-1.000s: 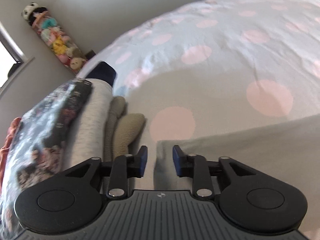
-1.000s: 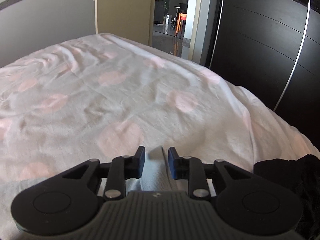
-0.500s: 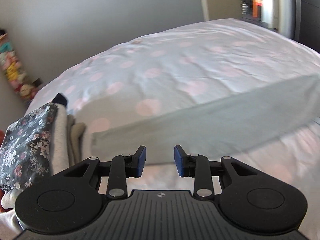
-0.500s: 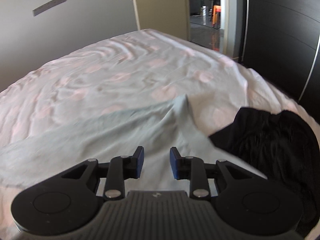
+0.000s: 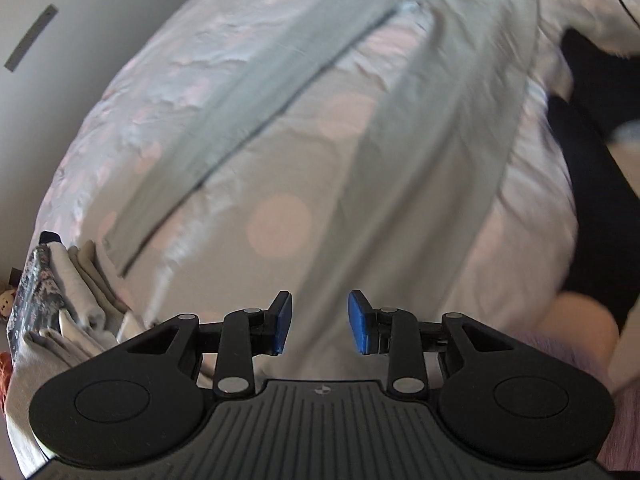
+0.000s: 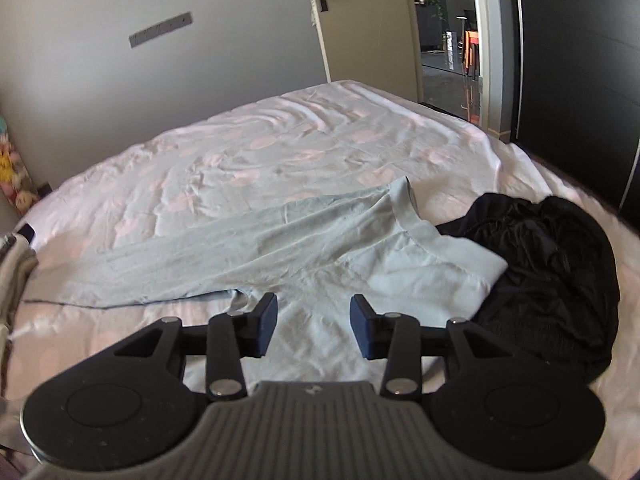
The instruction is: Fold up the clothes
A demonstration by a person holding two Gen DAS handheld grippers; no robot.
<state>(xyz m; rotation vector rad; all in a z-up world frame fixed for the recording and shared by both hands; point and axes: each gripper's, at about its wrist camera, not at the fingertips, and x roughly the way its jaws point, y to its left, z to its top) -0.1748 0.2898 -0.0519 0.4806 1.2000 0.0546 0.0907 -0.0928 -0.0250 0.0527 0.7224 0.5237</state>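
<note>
A pale blue-grey garment (image 6: 304, 248) lies spread across the polka-dot bed sheet (image 6: 280, 148), with one long part stretching left and a folded-over part near its collar at the right. In the left wrist view the same garment (image 5: 256, 96) shows as two long strips. My left gripper (image 5: 319, 328) is open and empty above the sheet. My right gripper (image 6: 313, 322) is open and empty just above the garment's near edge.
A black clothes heap (image 6: 552, 264) lies right of the garment. A stack of folded clothes (image 5: 60, 304) with a floral piece on top sits at the bed's left edge. A door (image 6: 360, 20) and dark wardrobe (image 6: 580, 60) stand beyond the bed.
The right gripper let go of the pale garment, which now lies on the bed. Both grippers have pulled back and up, jaws wider. The left view has swung right over the garment.
</note>
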